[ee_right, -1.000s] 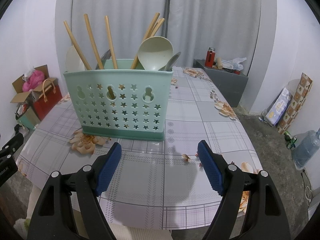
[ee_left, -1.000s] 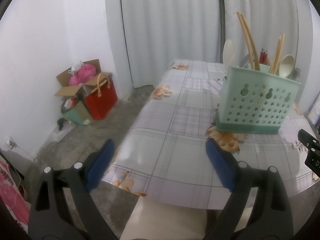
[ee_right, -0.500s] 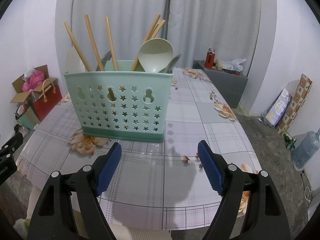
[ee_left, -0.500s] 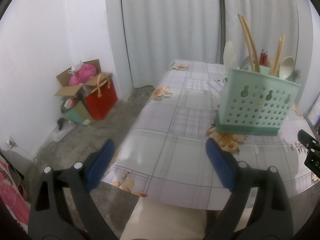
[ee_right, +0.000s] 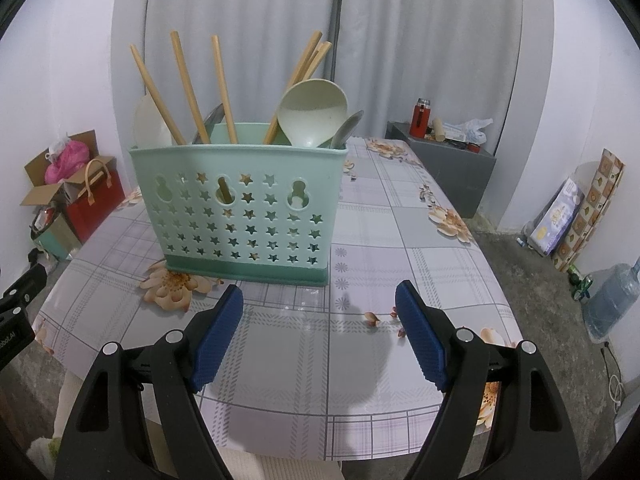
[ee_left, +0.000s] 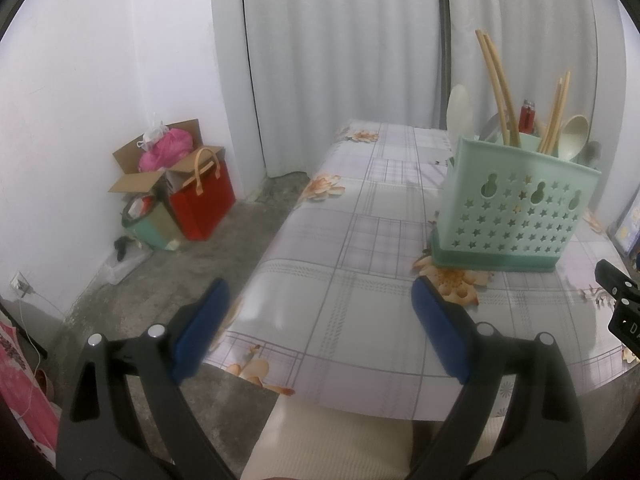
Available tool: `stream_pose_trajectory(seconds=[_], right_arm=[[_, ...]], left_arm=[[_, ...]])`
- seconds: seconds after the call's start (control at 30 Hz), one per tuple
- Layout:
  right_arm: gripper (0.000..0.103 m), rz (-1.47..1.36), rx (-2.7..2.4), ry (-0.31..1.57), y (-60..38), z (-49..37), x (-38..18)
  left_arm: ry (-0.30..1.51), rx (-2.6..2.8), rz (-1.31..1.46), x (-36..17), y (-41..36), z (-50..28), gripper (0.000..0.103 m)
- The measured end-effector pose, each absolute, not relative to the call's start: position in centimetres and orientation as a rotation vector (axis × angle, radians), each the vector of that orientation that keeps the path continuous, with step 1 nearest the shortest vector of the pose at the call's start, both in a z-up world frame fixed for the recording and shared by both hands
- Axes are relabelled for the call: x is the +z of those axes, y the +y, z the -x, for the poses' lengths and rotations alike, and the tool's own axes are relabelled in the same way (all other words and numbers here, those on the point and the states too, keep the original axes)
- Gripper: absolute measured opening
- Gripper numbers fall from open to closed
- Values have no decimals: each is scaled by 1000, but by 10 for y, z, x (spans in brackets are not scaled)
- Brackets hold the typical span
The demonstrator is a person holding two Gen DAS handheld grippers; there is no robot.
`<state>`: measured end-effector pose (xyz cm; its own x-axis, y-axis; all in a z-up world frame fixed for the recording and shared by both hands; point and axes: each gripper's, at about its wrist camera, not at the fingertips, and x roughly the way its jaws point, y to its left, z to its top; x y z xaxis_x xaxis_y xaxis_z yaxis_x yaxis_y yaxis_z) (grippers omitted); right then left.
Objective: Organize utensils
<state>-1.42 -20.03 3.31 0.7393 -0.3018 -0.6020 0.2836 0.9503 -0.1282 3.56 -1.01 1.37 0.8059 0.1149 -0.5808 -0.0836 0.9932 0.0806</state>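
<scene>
Both tongs empty, utensil caddy standing on table beyond them.

The left tongs gaped wide over the near table edge, nothing between the blue pads; the mint green caddy stood upright farther off and to their right, well apart. The right tongs were likewise spread and empty, with the caddy just beyond and slightly left of them, not touching. In it stood wooden chopsticks, a pale ladle and a pale spoon; which compartment each occupied was unclear.
</scene>
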Motion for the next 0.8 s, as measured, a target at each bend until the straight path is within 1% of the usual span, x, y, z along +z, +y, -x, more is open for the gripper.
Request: stream_pose_trajectory(seconds=[0.8], right_arm=[[76, 31, -323, 662, -199, 15, 34]], left_arm=[[625, 104, -50, 14, -9, -36, 88]])
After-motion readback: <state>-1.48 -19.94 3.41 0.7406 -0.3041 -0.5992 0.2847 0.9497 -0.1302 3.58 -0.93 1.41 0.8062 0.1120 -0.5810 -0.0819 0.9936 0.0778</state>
